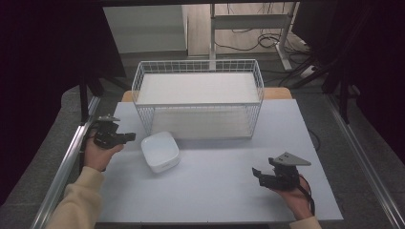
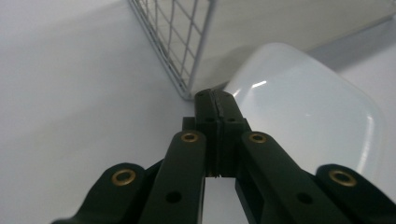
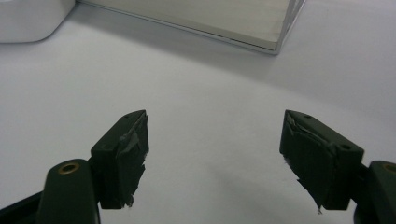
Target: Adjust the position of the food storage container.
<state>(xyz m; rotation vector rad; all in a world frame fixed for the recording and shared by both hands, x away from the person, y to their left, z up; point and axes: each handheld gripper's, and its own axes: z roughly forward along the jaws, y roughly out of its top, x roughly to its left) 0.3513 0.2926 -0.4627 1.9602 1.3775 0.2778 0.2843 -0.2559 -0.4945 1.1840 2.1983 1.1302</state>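
Left hand-held gripper [image 1: 131, 137] pinched closed beside bowl [image 1: 161, 151]; right hand-held gripper [image 1: 257, 173] wide, its hand cropped.

Bare table [image 1: 215, 191] lies open between white bowl [image 1: 161, 151] and wire basket [image 1: 198, 98] behind.

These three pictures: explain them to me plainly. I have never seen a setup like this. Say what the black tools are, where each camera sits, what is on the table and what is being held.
A person sits at a pale table and holds a hand-operated clamp, called a gripper, in each hand. The wide picture comes from a camera above, looking down. The other two come from small cameras riding on each gripper, looking along its black jaws. The left gripper has its jaws pressed together, with nothing between them. The right gripper has its jaws wide apart, also with nothing between them. On the table stand a white wire basket and, just in front of it, a white bowl near the left gripper. Nothing is held.
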